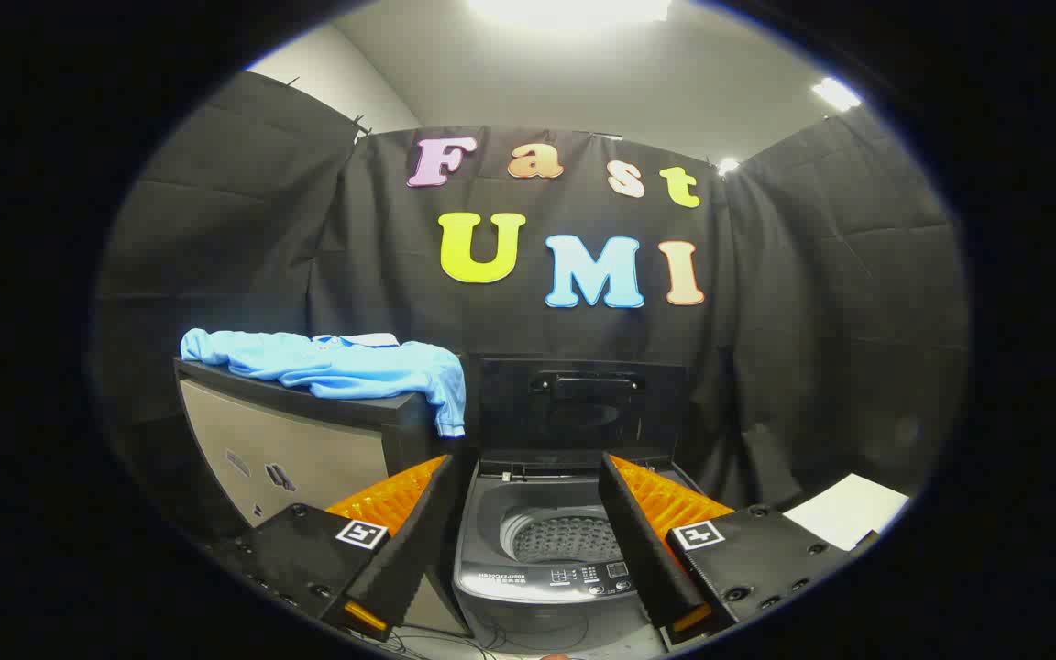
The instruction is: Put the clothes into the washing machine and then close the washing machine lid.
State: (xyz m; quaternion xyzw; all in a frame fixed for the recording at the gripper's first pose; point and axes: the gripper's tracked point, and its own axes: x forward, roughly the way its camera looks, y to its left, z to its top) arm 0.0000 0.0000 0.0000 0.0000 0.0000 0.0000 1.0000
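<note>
The tool [528, 541] is spread wide and holds nothing. Between its fingers, at 12 o'clock just ahead, sits the washing machine [542, 573], its lid [580, 403] standing upright at the back and the drum [565, 538] bare. A light blue shirt [335, 367] lies on a dark cabinet [299, 440] at 10 o'clock, one sleeve hanging beside the lid.

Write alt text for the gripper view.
An open claw frames a top-loading washing machine with its lid raised and drum bare. A light blue shirt lies on a cabinet beside the machine.
</note>
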